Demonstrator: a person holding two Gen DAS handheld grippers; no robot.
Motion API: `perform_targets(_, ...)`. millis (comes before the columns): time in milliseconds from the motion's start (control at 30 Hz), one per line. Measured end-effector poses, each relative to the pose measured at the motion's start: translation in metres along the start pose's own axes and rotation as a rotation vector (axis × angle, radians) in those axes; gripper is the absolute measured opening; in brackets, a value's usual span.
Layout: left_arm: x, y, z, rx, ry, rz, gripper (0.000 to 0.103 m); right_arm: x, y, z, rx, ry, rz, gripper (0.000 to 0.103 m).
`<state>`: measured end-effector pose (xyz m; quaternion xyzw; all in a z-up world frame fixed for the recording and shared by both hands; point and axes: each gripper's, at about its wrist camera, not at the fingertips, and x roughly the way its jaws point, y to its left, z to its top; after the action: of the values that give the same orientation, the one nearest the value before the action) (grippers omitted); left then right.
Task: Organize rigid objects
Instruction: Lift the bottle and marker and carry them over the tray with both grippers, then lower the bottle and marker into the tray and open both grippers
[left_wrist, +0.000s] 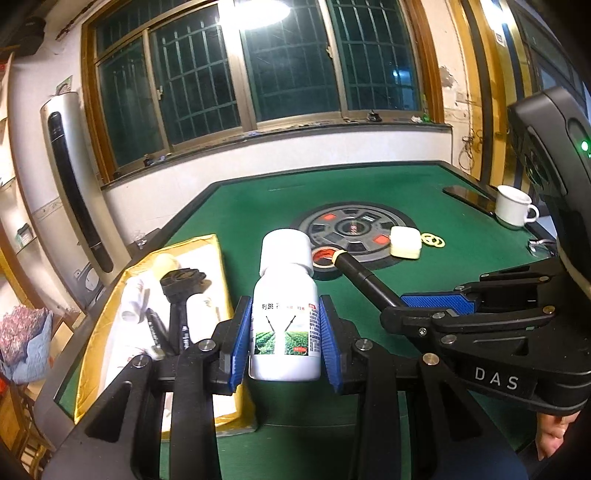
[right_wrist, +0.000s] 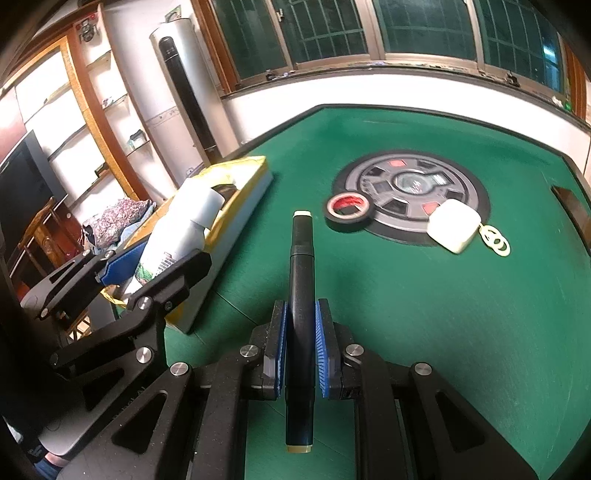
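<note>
The left gripper (left_wrist: 283, 339) is clamped across the labelled body of a white bottle (left_wrist: 284, 314), held clear of the green table (right_wrist: 443, 314) near the yellow-lined box (left_wrist: 207, 254) at its left edge. The right gripper (right_wrist: 300, 354) is closed tight on a black marker (right_wrist: 301, 295), held above the table's middle. Both look light, stiff and smooth, so each is best taken mid-body, square between the pads, lest it slip or swivel.

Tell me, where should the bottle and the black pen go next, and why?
Probably carry both over to the yellow box. The left gripper is shut on the white bottle, the right gripper on the black marker, and similar things already lie in that box.
</note>
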<state>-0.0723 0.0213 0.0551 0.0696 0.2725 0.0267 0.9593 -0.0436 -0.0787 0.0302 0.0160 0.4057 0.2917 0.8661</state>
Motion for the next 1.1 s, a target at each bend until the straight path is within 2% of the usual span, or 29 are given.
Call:
perform_targets(267,-0.001,0.046,-0.005,-0.09,-0.006,0.066,0.032,0.017,0.038,0.021,-0.08,0.009,0.031,0.013)
perform_targets(433,0.007,0.086,-0.017,-0.168,0.023,0.129,0.032,0.034,0.064,0.029,-0.116,0.03,0.068,0.013)
perform_targets(667,0.019,0.12,-0.03,-0.25,0.055,0.187,0.032,0.059,0.089,0.043,-0.128,0.065,0.114,0.013)
perform_targets(1100,0.048,0.146,-0.037,-0.276,0.111,0.187,0.032,0.097,0.109,0.058,-0.091,0.127,0.134,0.013)
